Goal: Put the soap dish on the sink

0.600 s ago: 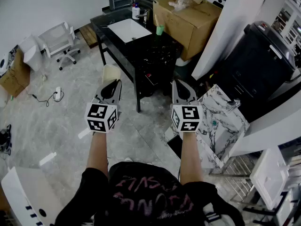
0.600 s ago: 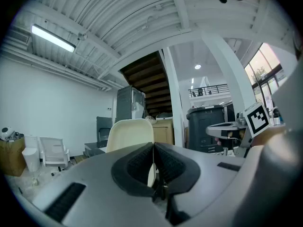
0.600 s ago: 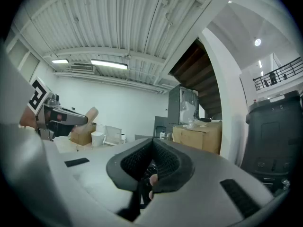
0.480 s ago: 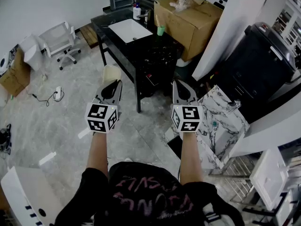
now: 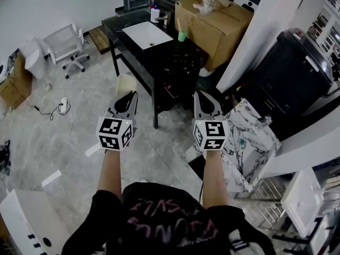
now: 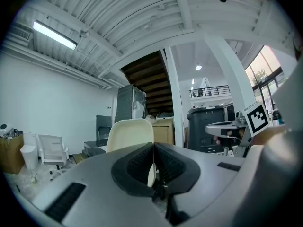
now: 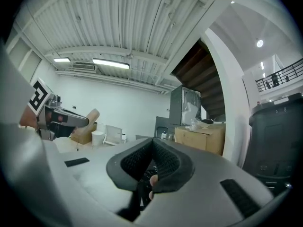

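The black vanity [image 5: 175,62] fills the upper centre of the head view. The white sink [image 5: 147,34] is set in its top towards the upper left, well apart from both grippers, which hang over the floor at mid-frame. A cardboard box [image 5: 212,20] stands just beyond the vanity at the upper right.

The left gripper [image 5: 127,93] is clamped on the cream soap dish [image 5: 125,82]. In the left gripper view the dish rises ahead of the pads with only its near edge pinched. The right gripper [image 5: 201,95] has its jaws pressed together on nothing.

The step in hand looks like the carry to the sink. With so narrow a hold, the dish may well pivot, so a smooth, unhurried approach suits it. The bare counter beside the basin seems the best landing spot, clear of the white bottle [image 5: 154,14] at the back and the green cup [image 5: 182,35] at the right. It is best to lower the dish until its base sits flat and release only then.
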`<state>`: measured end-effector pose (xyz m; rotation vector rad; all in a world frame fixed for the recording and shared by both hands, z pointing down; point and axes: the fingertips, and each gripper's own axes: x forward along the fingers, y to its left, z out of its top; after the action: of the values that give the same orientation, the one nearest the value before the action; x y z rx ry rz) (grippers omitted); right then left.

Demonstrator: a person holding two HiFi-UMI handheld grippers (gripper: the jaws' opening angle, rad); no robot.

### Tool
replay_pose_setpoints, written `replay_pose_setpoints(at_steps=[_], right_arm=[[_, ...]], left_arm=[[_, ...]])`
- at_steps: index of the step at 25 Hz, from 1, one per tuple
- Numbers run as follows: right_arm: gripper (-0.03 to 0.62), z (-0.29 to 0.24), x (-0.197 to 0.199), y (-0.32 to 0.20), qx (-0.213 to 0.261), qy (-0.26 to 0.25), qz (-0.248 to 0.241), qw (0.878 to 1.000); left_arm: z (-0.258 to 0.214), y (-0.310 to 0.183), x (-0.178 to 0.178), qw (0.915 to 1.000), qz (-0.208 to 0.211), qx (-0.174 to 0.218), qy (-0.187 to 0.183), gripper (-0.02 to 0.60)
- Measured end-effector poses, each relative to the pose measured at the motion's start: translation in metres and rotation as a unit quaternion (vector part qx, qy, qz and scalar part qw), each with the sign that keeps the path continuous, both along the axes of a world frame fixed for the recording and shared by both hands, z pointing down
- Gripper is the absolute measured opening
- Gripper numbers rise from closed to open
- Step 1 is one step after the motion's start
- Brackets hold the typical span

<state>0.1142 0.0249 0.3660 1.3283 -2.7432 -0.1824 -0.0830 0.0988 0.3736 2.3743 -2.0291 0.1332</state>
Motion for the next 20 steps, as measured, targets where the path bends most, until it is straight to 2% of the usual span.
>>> replay_pose_setpoints(at_steps=[9,20], right_arm=[[0.005,0.002,-0.032,-0.002,-0.001,0.022,0.015,1.000],[0.006,0.014,-0.061,-0.014,-0.007,0.027,0.031,0.999]], left_arm=[[0.000,-0.006,-0.027,0.9997,0.024,0.001,0.008,0.020],[0.017,-0.020,-0.058,0.9988,0.044,-0.017,0.008,0.020]])
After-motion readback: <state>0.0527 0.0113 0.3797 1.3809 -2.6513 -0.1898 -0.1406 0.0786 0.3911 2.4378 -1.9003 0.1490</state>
